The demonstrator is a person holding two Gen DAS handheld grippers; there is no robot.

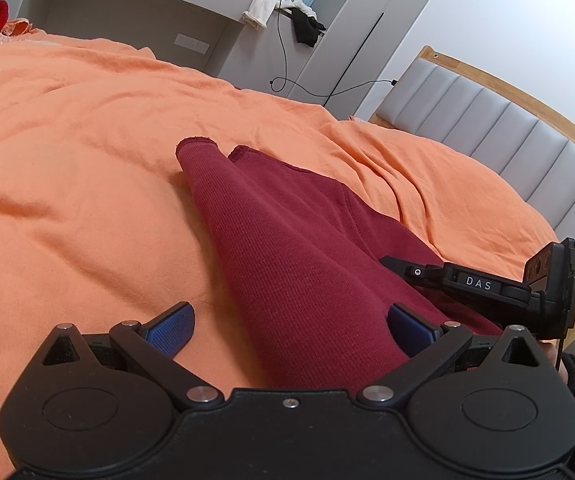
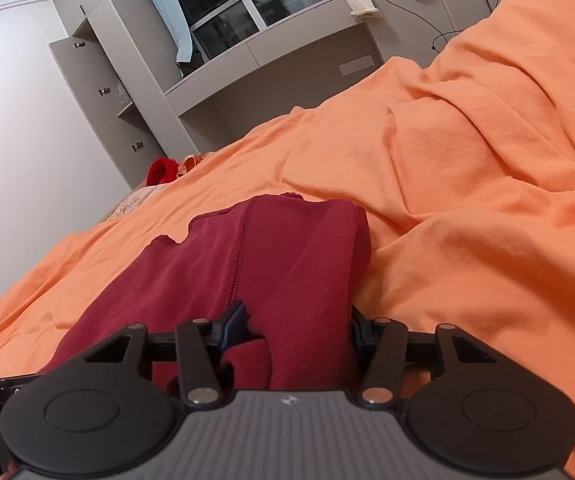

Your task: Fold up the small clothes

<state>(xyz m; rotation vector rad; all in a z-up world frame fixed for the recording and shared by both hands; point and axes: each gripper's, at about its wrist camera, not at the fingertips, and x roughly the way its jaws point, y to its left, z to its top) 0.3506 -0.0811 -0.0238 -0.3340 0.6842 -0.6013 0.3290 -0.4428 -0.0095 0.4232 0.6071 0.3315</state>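
A dark red knit garment (image 1: 287,248) lies on the orange bed sheet (image 1: 67,152), folded lengthwise into a long strip with its cuffs at the far end. My left gripper (image 1: 289,328) is open, and its blue pads (image 1: 171,330) stand wide on either side of the strip's near end. In the left wrist view my right gripper (image 1: 395,264) comes in from the right onto the garment's edge. In its own view the right gripper (image 2: 296,322) is shut on the bunched near end of the garment (image 2: 287,264), and cloth fills the gap between its fingers.
More clothes, red and orange (image 2: 163,170), lie at the far corner of the bed. A padded headboard (image 1: 487,120) runs along the right. Beyond the bed is a grey desk unit (image 1: 127,12) with white and black garments (image 1: 271,6) and a dangling cable. The sheet is rumpled into ridges (image 2: 467,128).
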